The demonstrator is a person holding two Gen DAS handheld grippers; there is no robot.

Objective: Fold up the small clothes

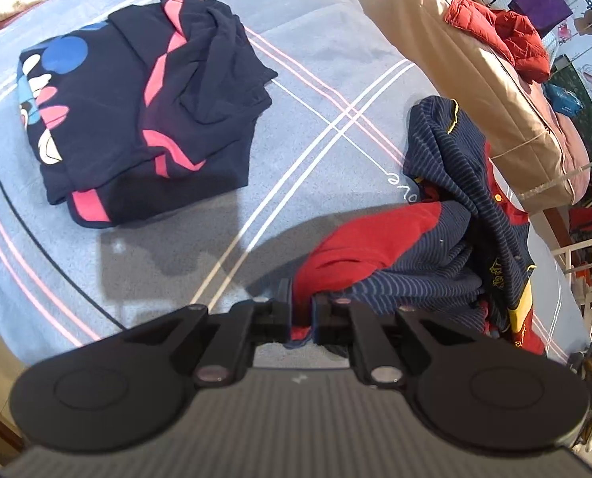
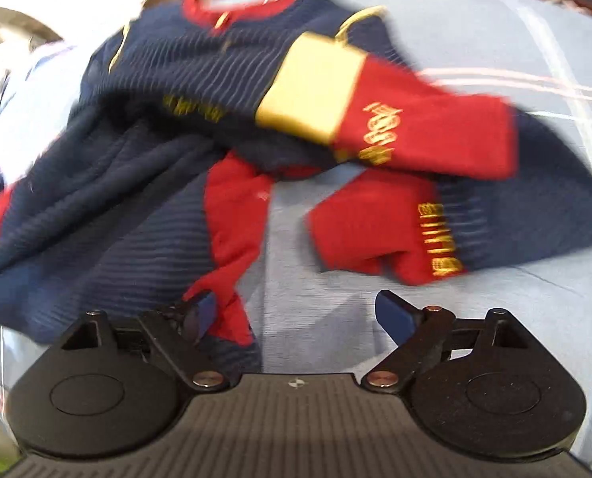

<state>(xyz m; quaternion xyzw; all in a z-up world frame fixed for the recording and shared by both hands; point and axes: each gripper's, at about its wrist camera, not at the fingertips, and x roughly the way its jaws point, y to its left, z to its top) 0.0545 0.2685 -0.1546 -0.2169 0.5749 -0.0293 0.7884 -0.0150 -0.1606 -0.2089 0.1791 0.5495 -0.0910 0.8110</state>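
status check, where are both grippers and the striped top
Left hand-held gripper shut on crumpled navy-striped red-trimmed top. Right hand-held gripper open, red hem by one finger. Folded navy pink-trimmed garment lies apart on the bedsheet, nothing blocking.

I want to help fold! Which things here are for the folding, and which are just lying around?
For the folding:
- striped navy-and-red top, crumpled, pinched in the left tool
- folded navy garment with pink stripes
- right tool, open

Just lying around:
- red jacket
- beige quilt
- checked blue bedsheet
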